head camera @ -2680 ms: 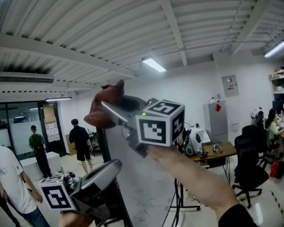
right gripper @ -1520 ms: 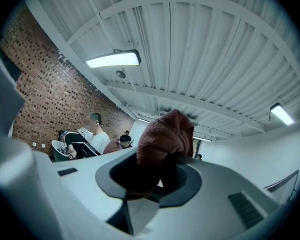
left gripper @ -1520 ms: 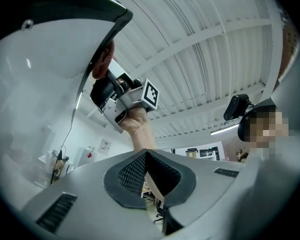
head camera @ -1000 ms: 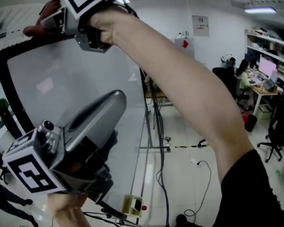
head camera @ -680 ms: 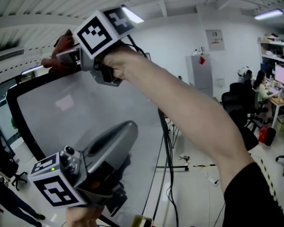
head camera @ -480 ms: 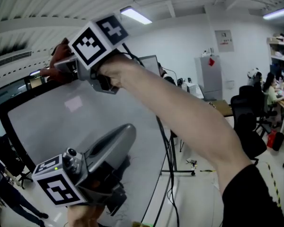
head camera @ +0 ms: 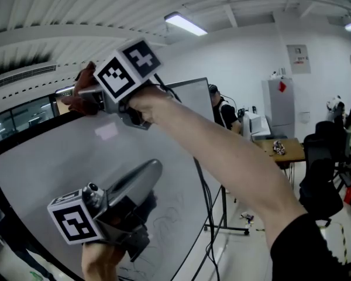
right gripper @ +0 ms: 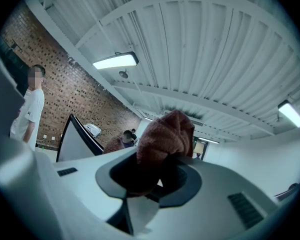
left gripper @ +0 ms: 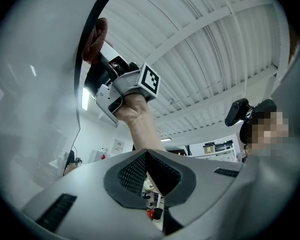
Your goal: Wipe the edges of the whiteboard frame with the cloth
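Note:
The whiteboard (head camera: pixel 76 168) has a black frame (head camera: pixel 32 129), and its top edge runs up to the right. My right gripper (head camera: pixel 95 95) is raised to that top edge, shut on a reddish-brown cloth (head camera: pixel 81 101) that lies against the frame. In the right gripper view the cloth (right gripper: pixel 165 134) bulges out from between the jaws. My left gripper (head camera: pixel 154 168) sits low in front of the board, shut with nothing in it. The left gripper view shows its closed jaws (left gripper: pixel 146 154), and above them the cloth (left gripper: pixel 95 36) on the frame (left gripper: pixel 79 89).
Faint scribbles (head camera: pixel 167 212) mark the board's lower part. A person in black (head camera: pixel 221 109) stands behind the board's right edge. Office chairs (head camera: pixel 324 177), a desk (head camera: pixel 284 148) and a grey cabinet (head camera: pixel 278 107) are at the right. Another whiteboard (right gripper: pixel 76 139) and a person in white (right gripper: pixel 32 109) show in the right gripper view.
The cloth went from the board's right end leftward along the top frame edge and is still pressed there. The view has swung up and the person behind the board came into sight.

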A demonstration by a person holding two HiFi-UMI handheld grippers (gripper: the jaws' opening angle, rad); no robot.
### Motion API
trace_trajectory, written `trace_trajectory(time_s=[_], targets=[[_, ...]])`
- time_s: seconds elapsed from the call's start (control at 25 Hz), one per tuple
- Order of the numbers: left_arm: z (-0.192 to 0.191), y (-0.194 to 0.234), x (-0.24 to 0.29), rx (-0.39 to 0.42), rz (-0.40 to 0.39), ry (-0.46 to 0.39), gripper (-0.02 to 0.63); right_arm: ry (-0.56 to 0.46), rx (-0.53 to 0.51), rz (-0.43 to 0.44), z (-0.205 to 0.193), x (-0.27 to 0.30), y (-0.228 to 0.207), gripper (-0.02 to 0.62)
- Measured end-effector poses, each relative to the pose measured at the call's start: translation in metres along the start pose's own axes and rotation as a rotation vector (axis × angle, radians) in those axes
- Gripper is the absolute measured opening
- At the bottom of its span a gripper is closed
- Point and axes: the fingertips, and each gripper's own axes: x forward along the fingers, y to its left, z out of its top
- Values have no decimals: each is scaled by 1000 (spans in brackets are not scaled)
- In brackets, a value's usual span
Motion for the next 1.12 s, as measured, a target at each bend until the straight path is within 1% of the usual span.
trace_trajectory(time_s=[0.12,0.24,0.28,0.4,0.52,0.56,0.64,0.72,0.8,0.88,1.0,1.12], targets=[[-5,14,22,5,21,-3,-12,-4,7,10,-12,-17,-19,114],[-4,27,38,57,50,6,-12,-2,-1,17,-18,-27,-34,114],[-4,30,42,62,56,8,-12,3,-4,16,-19,-27,-38,114],[-6,35,53,62,65,12,-12,16,-11,7,-26,-29,-53,114],[-15,44,65,59,78,24,-12,7,17,14,-33,-33,-70,114],[-19,50,67,72,100,36,-12,-1,28,18,-35,-34,-74,114],[-24,67,69,93,175,56,-12,-11,42,21,-38,-36,-80,114],[-24,82,68,104,252,48,-12,-15,47,29,-41,-37,-82,114],[-20,90,68,132,299,34,-12,-22,48,43,-44,-39,-81,114],[-22,95,72,137,312,19,-12,-28,41,55,-46,-43,-81,114],[-26,101,76,100,306,-8,-12,-35,28,71,-47,-46,-80,114],[-11,103,72,110,313,-41,-12,-48,18,81,-39,-41,-78,114]])
